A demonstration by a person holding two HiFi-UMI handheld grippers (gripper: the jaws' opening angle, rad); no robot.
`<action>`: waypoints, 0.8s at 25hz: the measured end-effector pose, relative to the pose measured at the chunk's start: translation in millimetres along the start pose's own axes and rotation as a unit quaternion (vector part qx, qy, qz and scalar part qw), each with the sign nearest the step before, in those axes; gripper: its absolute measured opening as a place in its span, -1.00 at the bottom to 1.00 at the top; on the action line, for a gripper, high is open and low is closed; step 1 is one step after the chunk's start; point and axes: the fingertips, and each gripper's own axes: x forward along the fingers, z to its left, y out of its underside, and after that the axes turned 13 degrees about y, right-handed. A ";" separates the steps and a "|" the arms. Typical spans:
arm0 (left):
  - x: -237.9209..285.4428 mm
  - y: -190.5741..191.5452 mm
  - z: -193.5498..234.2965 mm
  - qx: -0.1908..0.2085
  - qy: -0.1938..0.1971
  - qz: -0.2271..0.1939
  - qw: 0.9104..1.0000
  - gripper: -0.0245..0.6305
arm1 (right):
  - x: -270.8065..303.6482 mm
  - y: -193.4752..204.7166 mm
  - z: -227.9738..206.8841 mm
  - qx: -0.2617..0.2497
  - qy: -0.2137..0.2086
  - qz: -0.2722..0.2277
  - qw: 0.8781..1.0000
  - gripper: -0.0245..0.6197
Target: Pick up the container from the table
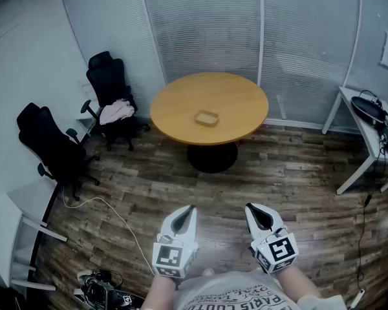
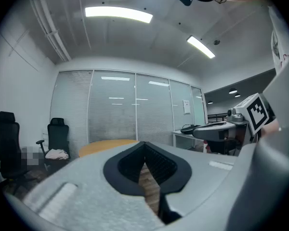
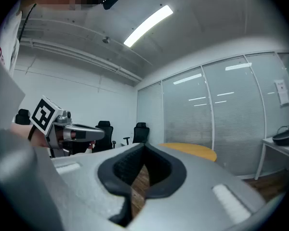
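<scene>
Person in a light grey shirt, with left hand-held gripper and right hand-held gripper.
The shirt carries dark lettering; each gripper has a smooth pale-grey shell, black ribbed pads and a cube of black-and-white square markers.

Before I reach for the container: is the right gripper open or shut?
Shut. The right gripper view shows the right gripper with tips touching, nothing between; the container sits on the table, far off.
</scene>
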 end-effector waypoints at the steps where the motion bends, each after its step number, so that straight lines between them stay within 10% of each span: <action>1: 0.1 -1.7 -0.6 0.001 0.001 -0.002 1.000 -0.92 | 0.1 0.1 0.4 0.000 -0.001 0.000 1.000 -0.92; 20: -11.2 18.9 56.8 -0.026 0.019 -0.008 0.999 -0.92 | 45.3 22.5 31.3 0.016 0.034 0.035 0.999 -0.92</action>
